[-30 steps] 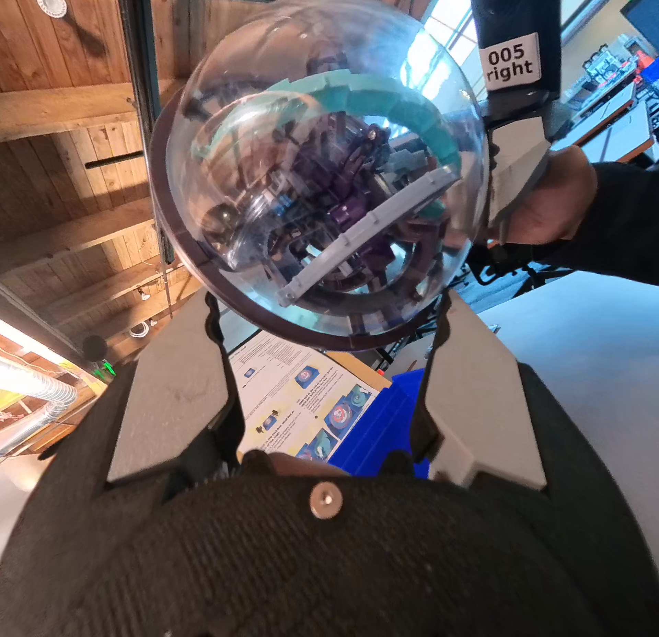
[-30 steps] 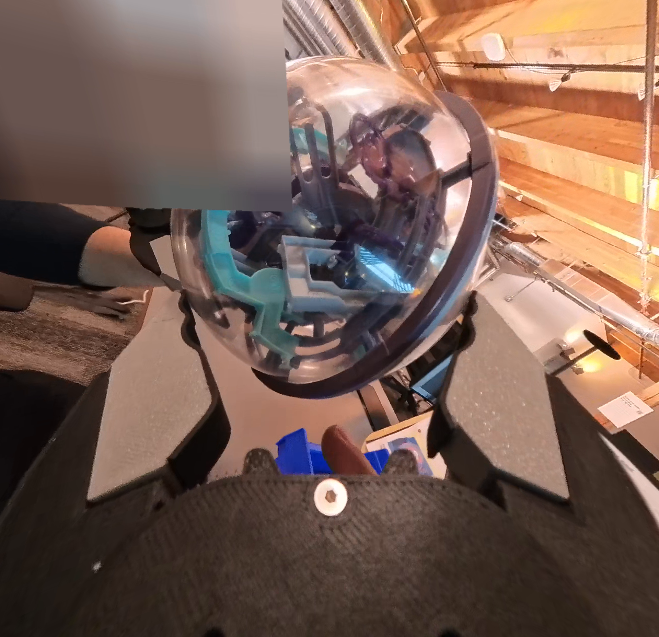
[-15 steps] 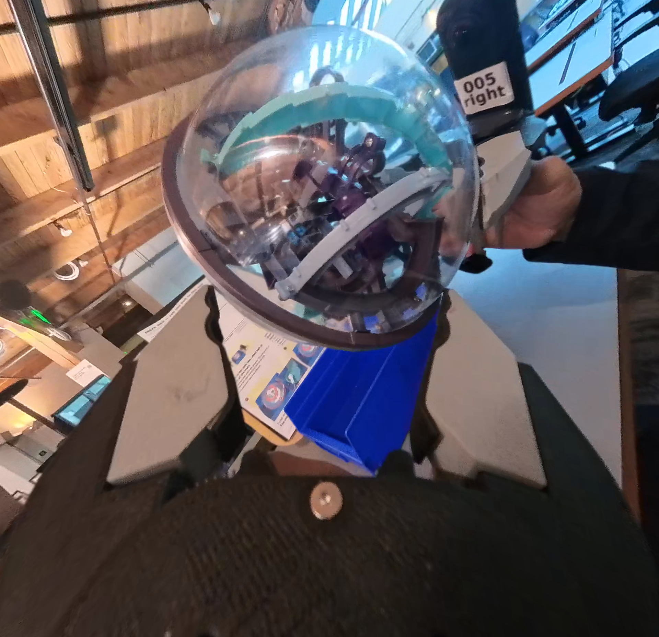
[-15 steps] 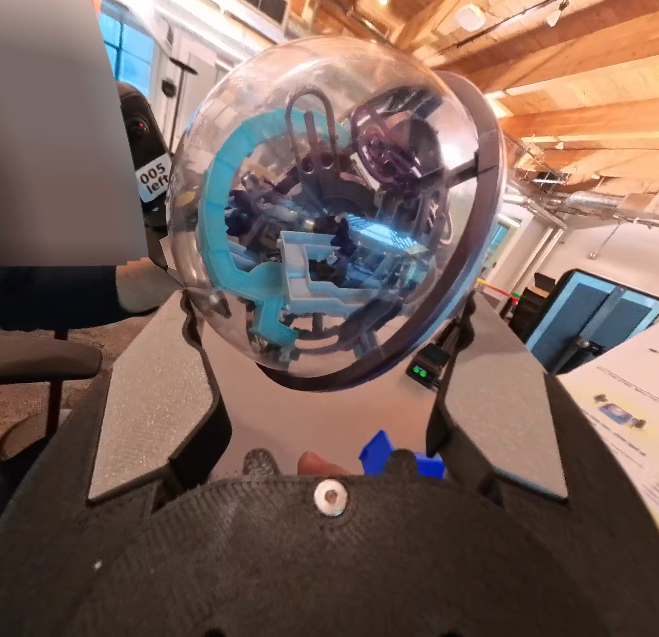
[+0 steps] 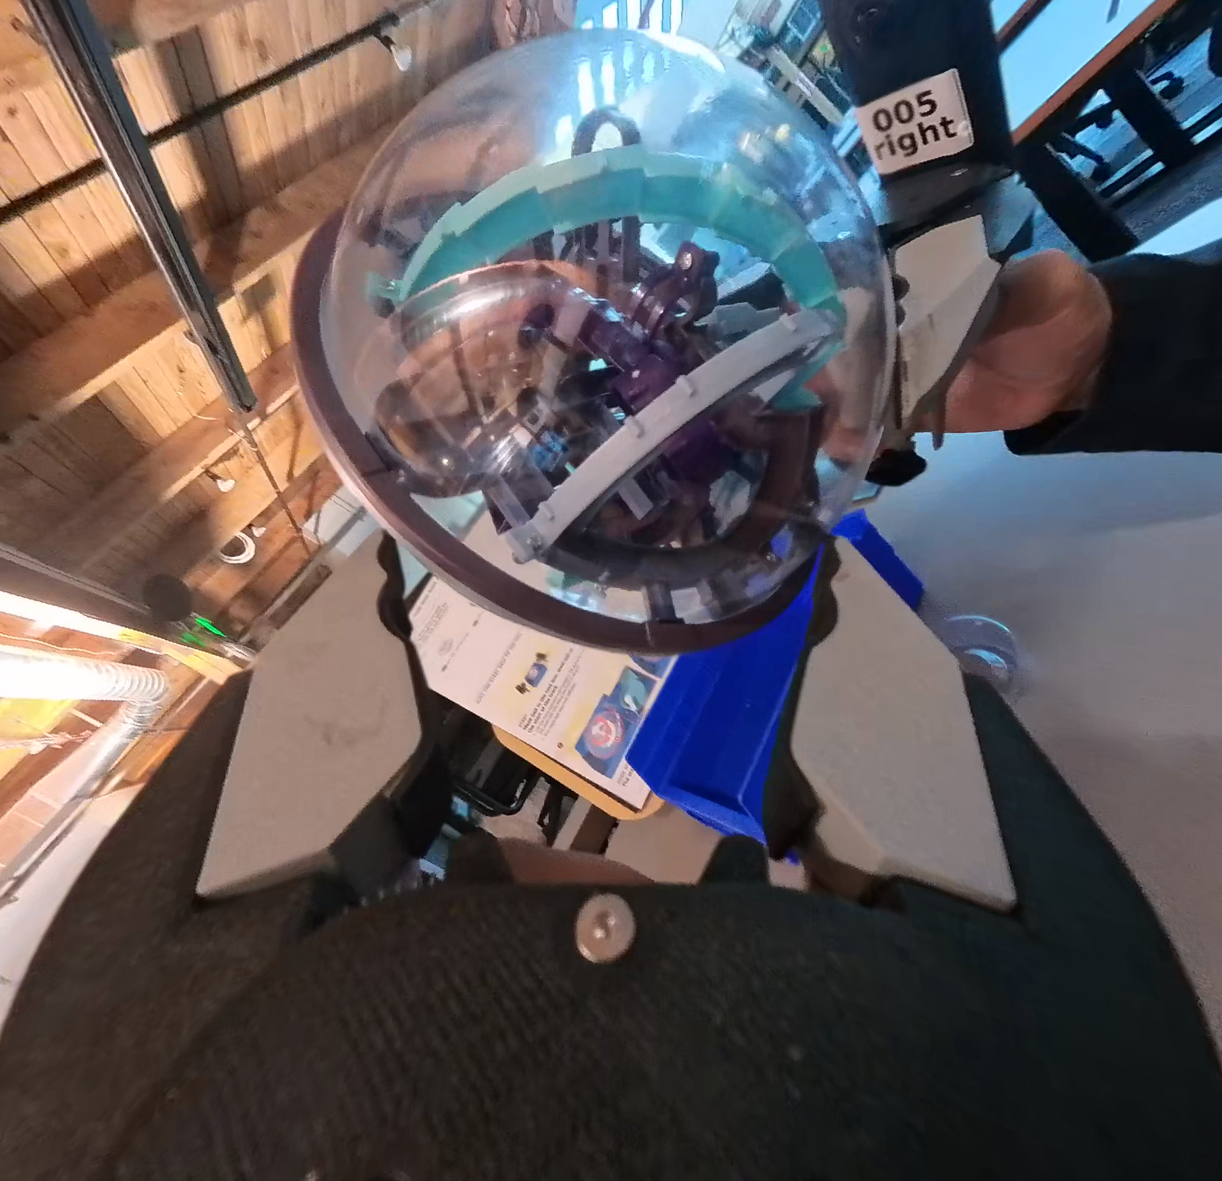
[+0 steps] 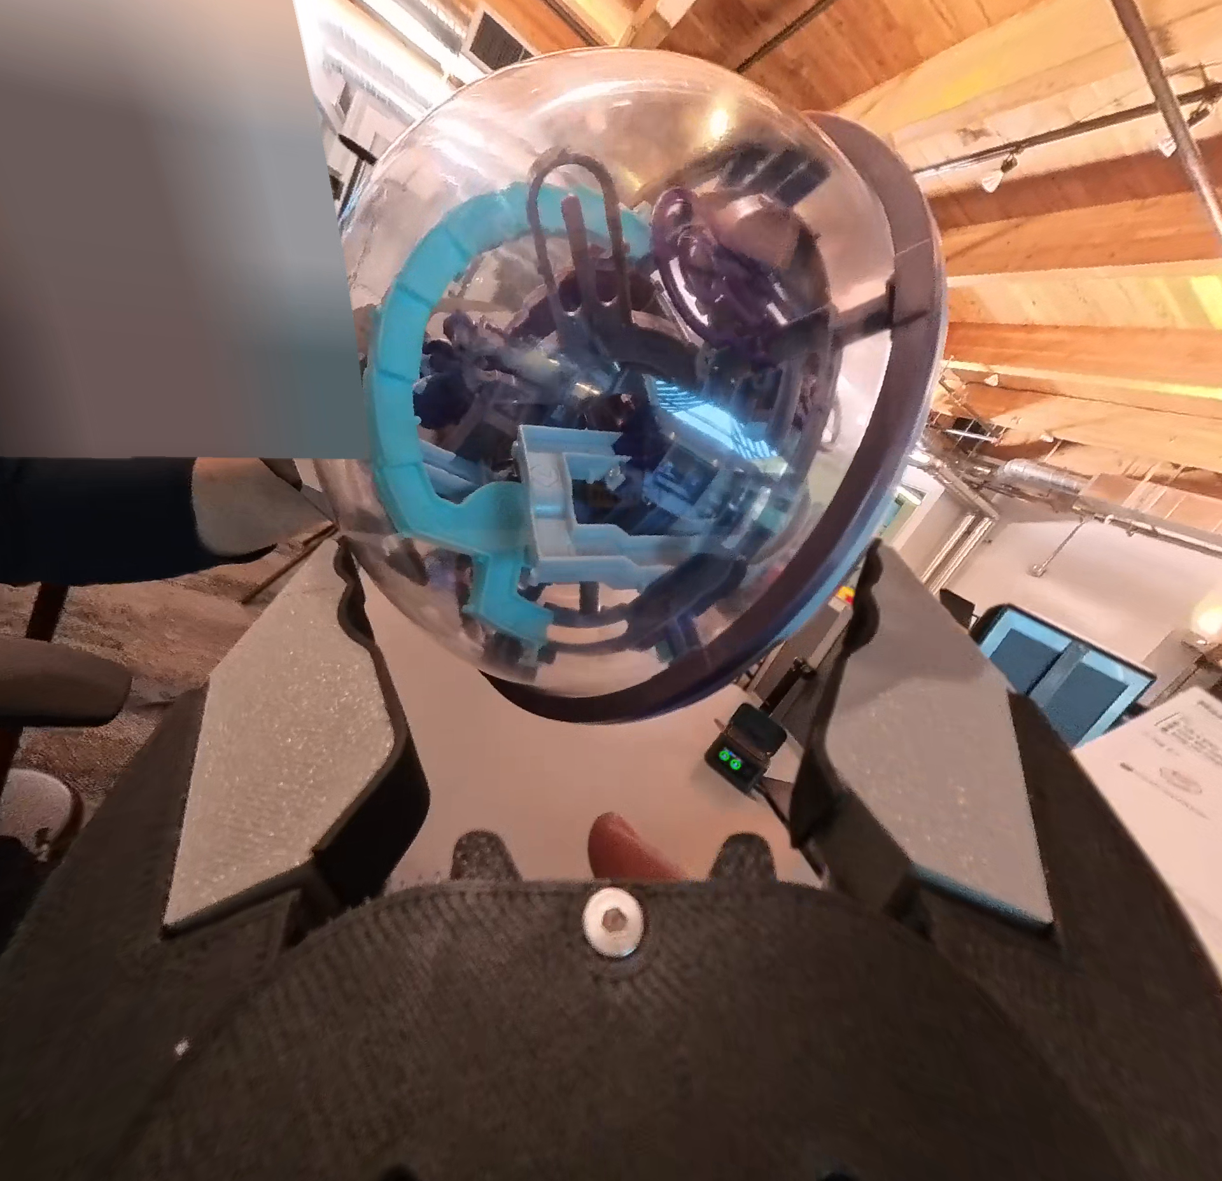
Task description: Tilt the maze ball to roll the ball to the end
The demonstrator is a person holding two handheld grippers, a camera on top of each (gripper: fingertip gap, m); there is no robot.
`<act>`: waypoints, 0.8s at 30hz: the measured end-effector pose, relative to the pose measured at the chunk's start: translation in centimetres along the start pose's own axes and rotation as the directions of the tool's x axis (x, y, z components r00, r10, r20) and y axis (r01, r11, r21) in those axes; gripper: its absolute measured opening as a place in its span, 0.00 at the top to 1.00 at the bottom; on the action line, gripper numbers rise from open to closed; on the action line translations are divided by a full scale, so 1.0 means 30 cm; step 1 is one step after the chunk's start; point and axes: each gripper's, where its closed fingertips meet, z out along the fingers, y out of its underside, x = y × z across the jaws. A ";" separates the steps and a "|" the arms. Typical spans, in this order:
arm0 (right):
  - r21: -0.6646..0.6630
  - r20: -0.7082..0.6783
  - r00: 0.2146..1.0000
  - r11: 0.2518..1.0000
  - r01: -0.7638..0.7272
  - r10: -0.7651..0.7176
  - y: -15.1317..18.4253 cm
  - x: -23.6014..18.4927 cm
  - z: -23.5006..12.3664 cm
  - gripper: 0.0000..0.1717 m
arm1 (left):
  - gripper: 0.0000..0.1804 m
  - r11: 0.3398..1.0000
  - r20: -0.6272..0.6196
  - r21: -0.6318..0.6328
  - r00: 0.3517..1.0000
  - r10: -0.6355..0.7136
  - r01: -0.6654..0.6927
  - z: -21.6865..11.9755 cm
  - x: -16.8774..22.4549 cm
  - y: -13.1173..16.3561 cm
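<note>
Maze ball: the clear sphere (image 5: 595, 329) with its dark equator ring is held up in the air between both claws, well above the white surface (image 5: 1091, 620).
Left claw (image 5: 605, 574): gripping the sphere, its fingers (image 5: 390, 581) pressed against the lower part near the ring.
Right claw (image 6: 605, 587): also clamped on the sphere from the opposite side, both pads wide apart on the shell.
What changed: over the last second the sphere has been rolled and tipped; the wooden ceiling that filled the background has given way to more of the surface and the blue bin (image 5: 721, 746), and the teal track (image 5: 628, 204) now arcs over the top.
Meaning for the task: I'd say the tilting is under way, steering the small ball along the tracks; I cannot pick that ball out, so how far it has got is unclear.
Writing: a white label (image 5: 916, 128) sits on the right claw's black housing, and a printed sheet (image 5: 529, 673) with pictures lies below.
</note>
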 end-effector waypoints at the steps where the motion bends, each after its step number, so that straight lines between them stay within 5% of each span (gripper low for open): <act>1: -0.001 0.002 1.000 1.000 0.008 -0.008 -0.013 0.005 0.002 0.17 | 0.33 1.000 0.005 0.003 1.000 0.005 -0.005 0.001 -0.009 -0.011; 17: -0.034 0.018 0.979 0.979 0.202 -0.202 -0.201 0.034 0.034 0.17 | 0.32 0.990 0.116 0.123 0.992 0.053 -0.068 -0.006 -0.111 -0.142; 24: 0.057 0.000 0.981 0.979 0.196 -0.196 -0.264 0.054 0.025 0.17 | 0.32 0.983 0.096 0.101 0.985 0.145 -0.155 0.008 -0.148 -0.215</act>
